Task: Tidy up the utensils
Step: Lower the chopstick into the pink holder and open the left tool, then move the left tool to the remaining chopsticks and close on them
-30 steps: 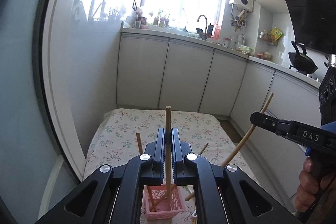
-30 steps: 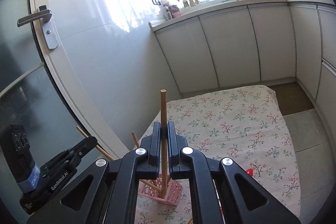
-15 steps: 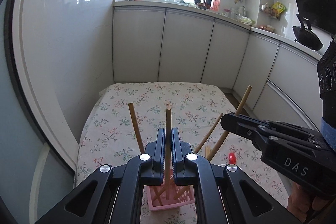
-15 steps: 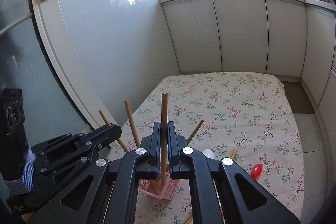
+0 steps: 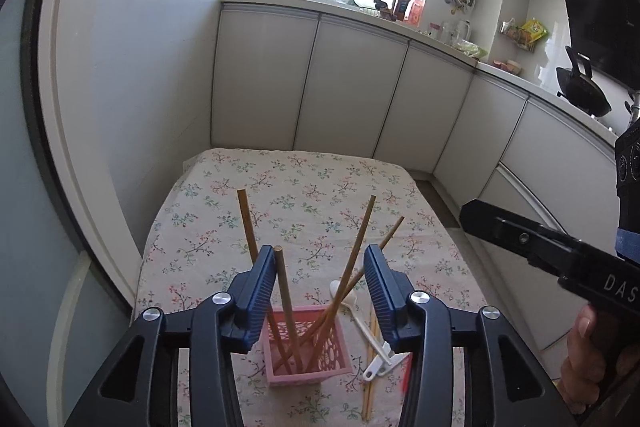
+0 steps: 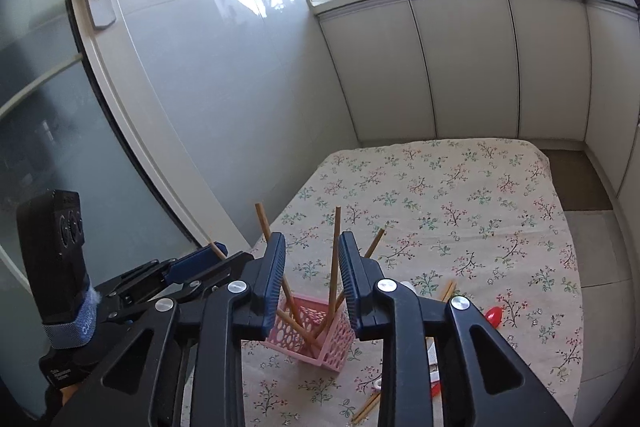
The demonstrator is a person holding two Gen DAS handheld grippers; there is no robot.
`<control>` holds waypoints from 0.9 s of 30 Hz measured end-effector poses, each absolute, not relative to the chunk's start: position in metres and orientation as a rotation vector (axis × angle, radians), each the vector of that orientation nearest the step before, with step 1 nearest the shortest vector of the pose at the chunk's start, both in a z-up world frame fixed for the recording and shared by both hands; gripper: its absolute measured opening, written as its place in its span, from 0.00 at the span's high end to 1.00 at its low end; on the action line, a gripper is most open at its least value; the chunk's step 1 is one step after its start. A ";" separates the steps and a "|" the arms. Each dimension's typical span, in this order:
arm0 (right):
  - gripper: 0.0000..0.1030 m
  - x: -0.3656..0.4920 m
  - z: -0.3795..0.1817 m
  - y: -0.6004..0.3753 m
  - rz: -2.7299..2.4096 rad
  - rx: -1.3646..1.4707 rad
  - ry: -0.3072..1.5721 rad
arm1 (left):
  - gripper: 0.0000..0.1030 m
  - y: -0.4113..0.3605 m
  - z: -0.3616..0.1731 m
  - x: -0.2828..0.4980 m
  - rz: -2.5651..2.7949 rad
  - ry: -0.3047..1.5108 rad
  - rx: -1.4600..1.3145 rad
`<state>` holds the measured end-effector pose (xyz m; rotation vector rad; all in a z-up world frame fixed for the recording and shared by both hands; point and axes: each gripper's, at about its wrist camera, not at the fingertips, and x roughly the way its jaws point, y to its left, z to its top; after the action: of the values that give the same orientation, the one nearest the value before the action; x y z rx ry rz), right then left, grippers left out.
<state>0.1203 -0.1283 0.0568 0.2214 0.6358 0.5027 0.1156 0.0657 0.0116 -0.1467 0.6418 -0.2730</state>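
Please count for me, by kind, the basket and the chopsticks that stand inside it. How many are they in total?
Pink basket: 1
Wooden chopsticks standing in it: 4
Total: 5
The utensils lying beside it are partly hidden, so they are not counted.

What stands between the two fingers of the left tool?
In the left wrist view, chopsticks standing in the pink basket rise between the left tool's opening fingers, none of them pressed by the pads.

Left gripper (image 5: 318, 269) and right gripper (image 6: 312, 259), side by side, fingers opening, angled downward.
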 end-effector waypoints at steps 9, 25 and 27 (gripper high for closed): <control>0.48 0.110 0.050 -0.183 0.404 0.218 0.733 | 0.29 0.052 0.010 0.098 -0.327 0.740 -0.136; 0.38 0.107 -0.010 -0.259 0.217 0.246 1.004 | 0.18 -0.017 -0.017 0.083 -0.421 0.941 -0.005; 0.38 0.107 -0.013 -0.267 0.204 0.255 1.016 | 0.18 -0.027 -0.015 0.078 -0.434 0.936 0.013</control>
<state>0.1072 -0.2668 -0.0128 0.2548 1.0159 0.2040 0.0784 -0.0269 -0.0149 0.0132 0.9358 -0.4344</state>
